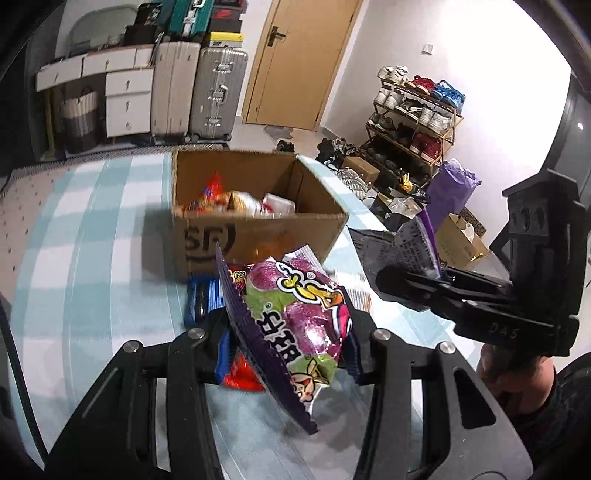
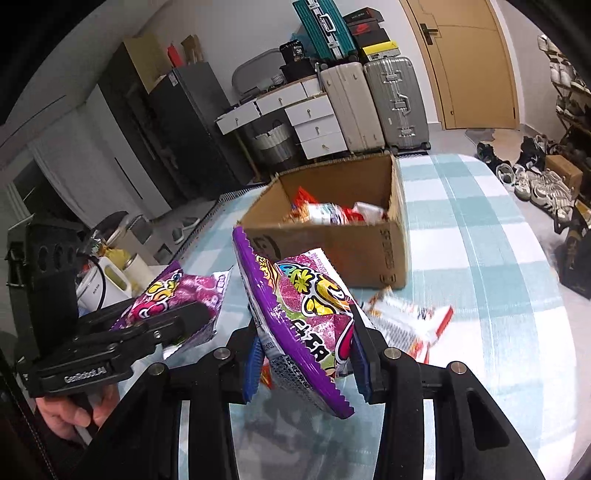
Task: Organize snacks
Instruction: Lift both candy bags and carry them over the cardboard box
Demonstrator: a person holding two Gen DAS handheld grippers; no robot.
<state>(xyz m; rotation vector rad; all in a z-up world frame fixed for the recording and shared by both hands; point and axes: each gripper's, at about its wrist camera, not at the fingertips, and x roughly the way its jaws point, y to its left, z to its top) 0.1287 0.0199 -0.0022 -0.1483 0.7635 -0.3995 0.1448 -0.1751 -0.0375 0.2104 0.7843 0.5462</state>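
A wooden door (image 1: 295,62) stood closed in the far wall. Just beside it, two grey suitcases (image 1: 199,92) stood upright on the floor, and a teal case (image 2: 321,27) lay on top of them. White drawers (image 2: 314,125) were next to the suitcases, with a striped basket (image 1: 79,118) under them. A shoe rack (image 1: 413,114) full of shoes stood against the white wall. A purple bag (image 1: 448,188) was near the rack.

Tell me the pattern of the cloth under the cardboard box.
The tablecloth is a light blue and white check, clearest in the right wrist view beside the cardboard box.
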